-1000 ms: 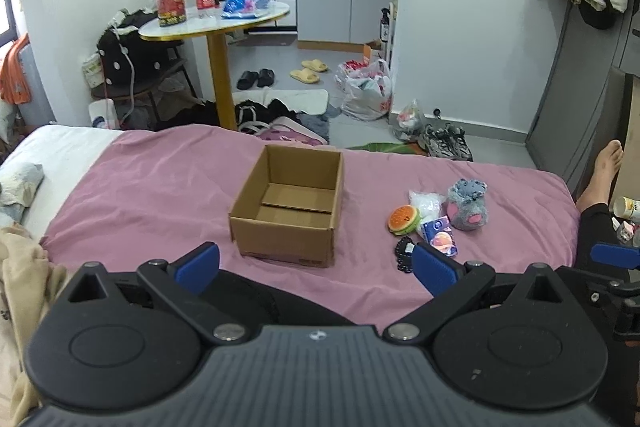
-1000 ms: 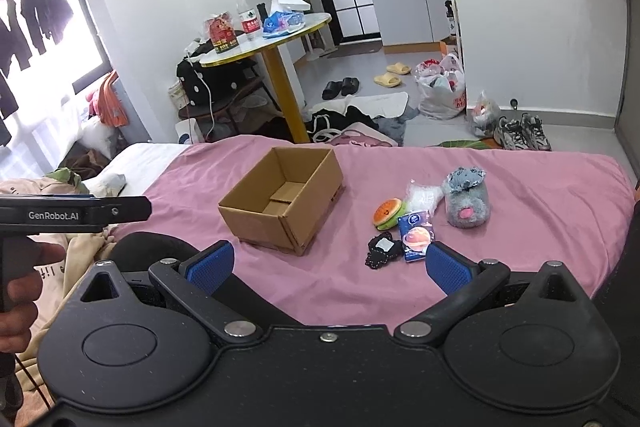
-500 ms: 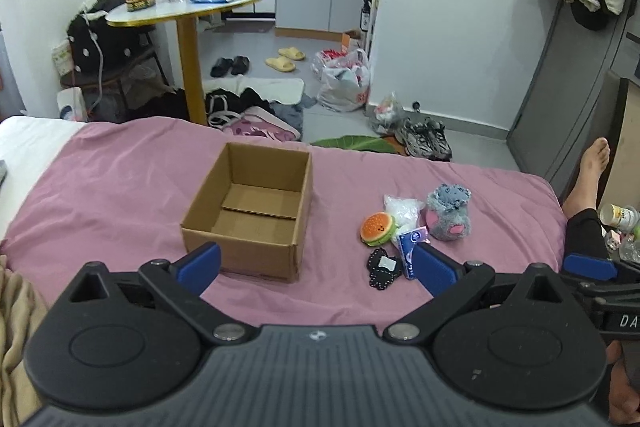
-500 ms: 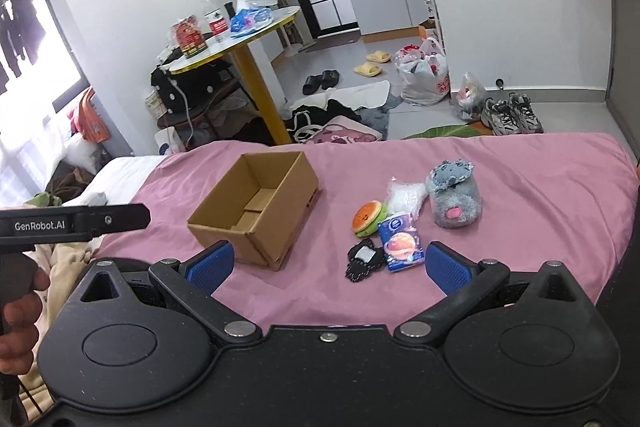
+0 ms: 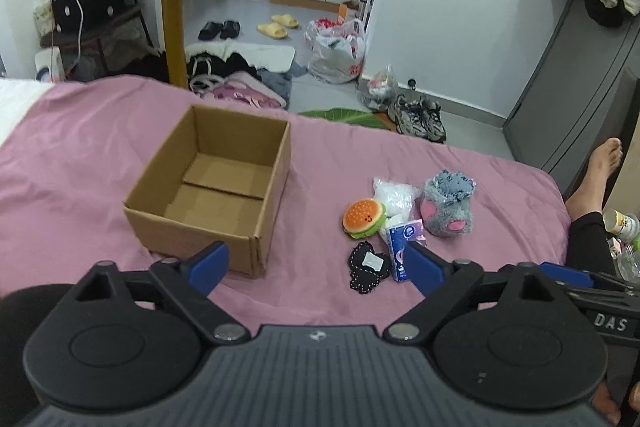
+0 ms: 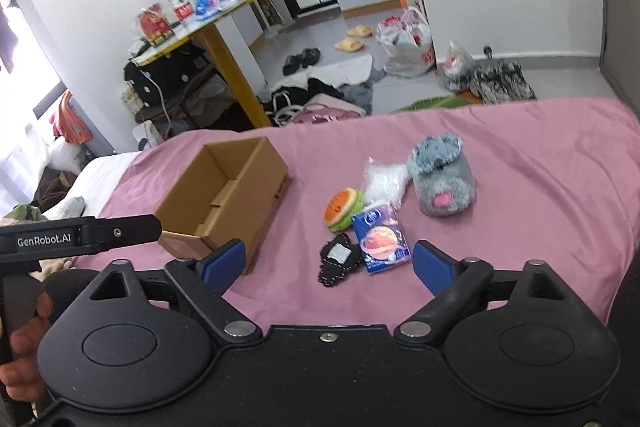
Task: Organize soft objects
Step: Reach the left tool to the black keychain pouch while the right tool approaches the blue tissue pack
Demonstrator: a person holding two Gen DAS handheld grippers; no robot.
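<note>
Bed (image 5: 80,155), pink sheet: carries all task items.

Cardboard box (image 5: 212,187) (image 6: 224,195): open-topped, nothing inside, left of the soft things and well apart from them.

Soft items, clustered on the sheet to the right of the box:
- Burger plush (image 5: 365,218) (image 6: 343,209), orange and green, lying on its side.
- Clear plastic bag of white stuffing (image 5: 394,195) (image 6: 382,179), just behind the burger.
- Grey plush toy (image 5: 448,205) (image 6: 442,183) with pink patches, rightmost of the group.
- Blue tissue pack (image 5: 404,245) (image 6: 382,245), lying flat, touching the burger (its near end is hidden by a finger in the left view).
- Black knitted piece (image 5: 368,267) (image 6: 338,263) with a white label, nearest the cameras, beside the tissue pack.

Left gripper (image 5: 316,263): blue-padded fingers spread wide, pinching nothing, held above the near edge of the bed.

Right gripper (image 6: 330,263): fingers likewise spread, nothing between them, facing the cluster.

Person's bare foot (image 5: 600,163): at the right edge, off the bed.
</note>
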